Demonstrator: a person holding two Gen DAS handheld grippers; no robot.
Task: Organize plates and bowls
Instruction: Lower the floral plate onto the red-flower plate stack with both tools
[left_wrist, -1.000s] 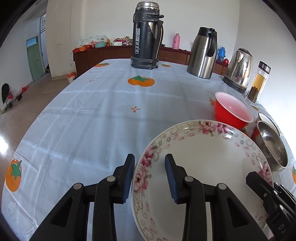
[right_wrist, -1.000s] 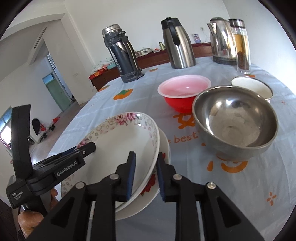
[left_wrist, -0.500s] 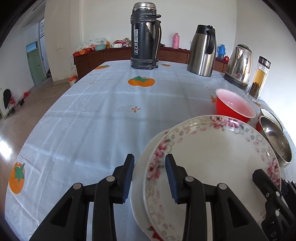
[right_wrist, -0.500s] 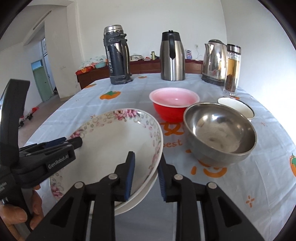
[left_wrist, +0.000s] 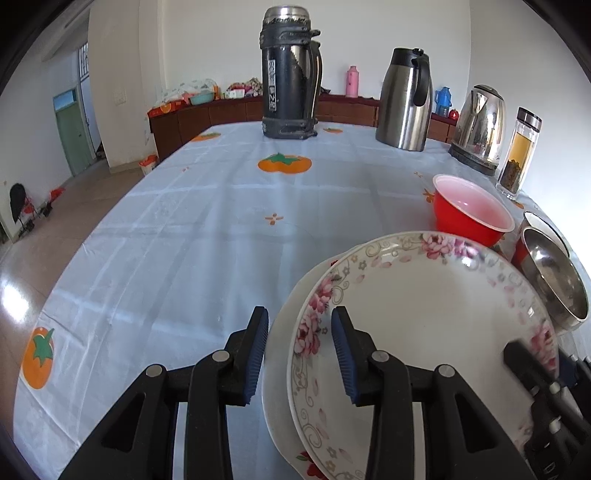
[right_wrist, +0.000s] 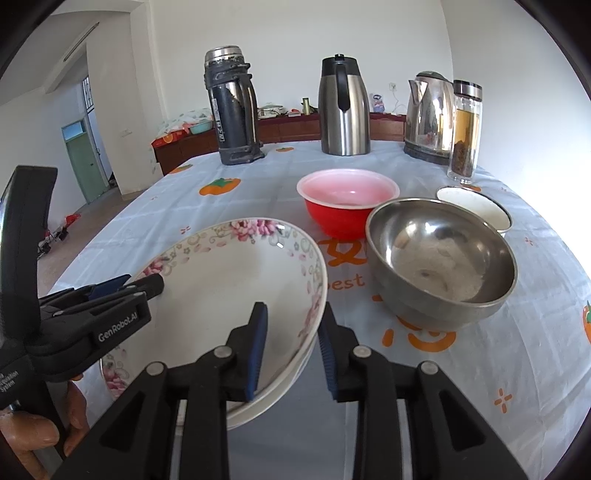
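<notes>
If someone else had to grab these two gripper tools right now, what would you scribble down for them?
Left gripper: fingers open, either side of the near rim of the floral plate; not squeezing it.
Right gripper: fingers open too, straddling the opposite rim of the same plate.
Plates: the floral plate sits on a plain white plate, stacked on the tablecloth.
Bowls: red bowl, steel bowl and small white bowl stand separately, close together, beside the plates.
Done: plates stacked.
Left: probably back both grippers off the plate, then nest or group the three bowls.
</notes>
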